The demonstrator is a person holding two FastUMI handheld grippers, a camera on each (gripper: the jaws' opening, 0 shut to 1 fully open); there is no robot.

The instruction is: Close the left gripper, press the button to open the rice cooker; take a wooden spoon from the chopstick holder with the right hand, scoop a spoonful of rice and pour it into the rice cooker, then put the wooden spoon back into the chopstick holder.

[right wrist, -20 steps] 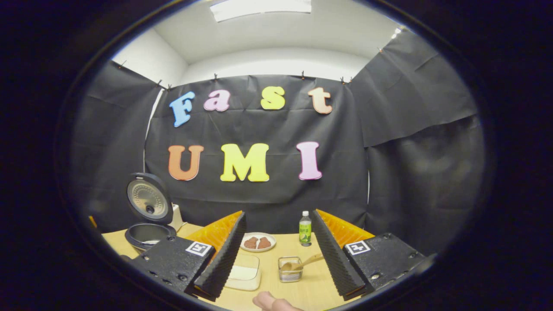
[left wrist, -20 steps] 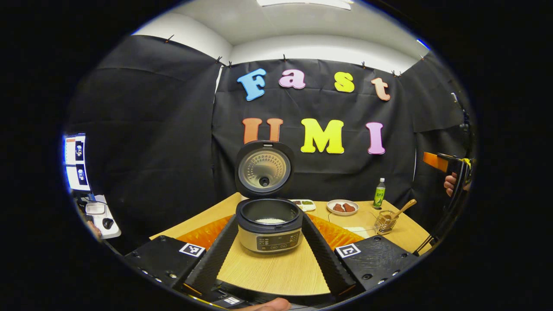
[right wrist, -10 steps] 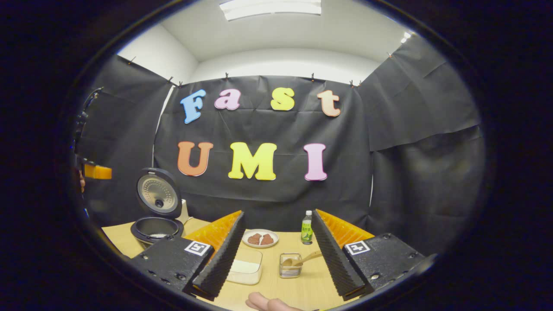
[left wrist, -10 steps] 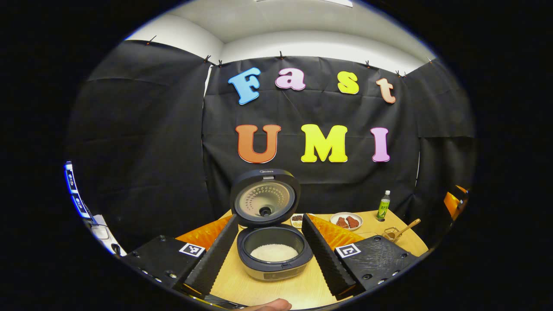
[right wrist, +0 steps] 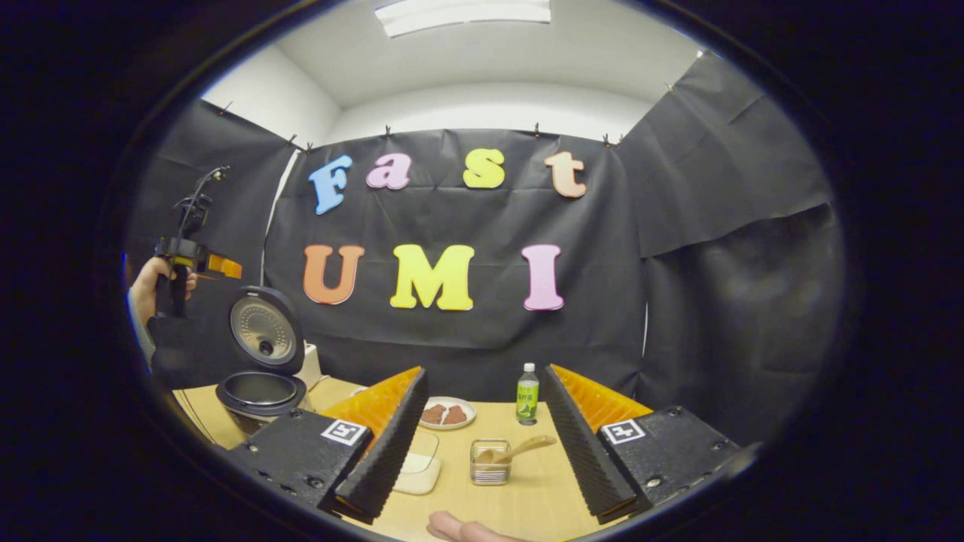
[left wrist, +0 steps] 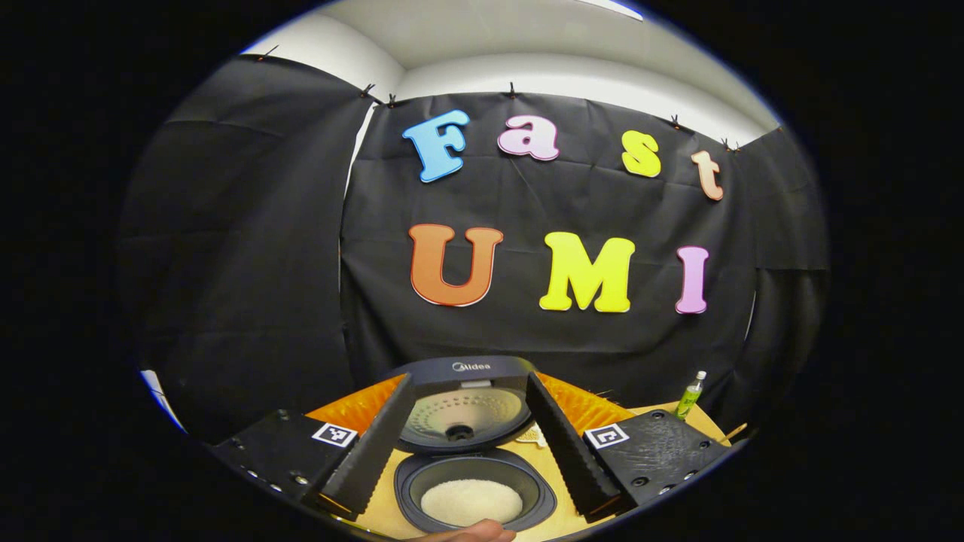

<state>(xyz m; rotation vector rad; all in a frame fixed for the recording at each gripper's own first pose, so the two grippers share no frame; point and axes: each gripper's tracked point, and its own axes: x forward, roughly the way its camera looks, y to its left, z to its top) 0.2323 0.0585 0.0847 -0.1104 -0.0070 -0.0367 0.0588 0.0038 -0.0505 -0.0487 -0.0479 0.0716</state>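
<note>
Rice cooker is seen open on the desk, lid raised, with white rice in its pot, between the spread fingers of the left hand-held gripper, which holds nothing. In the right gripper view, the wooden spoon is seen resting in the chopstick holder, between the wide-open fingers of the empty right hand-held gripper. A clear box, a plate of brown food and a green bottle are placed nearby.
</note>
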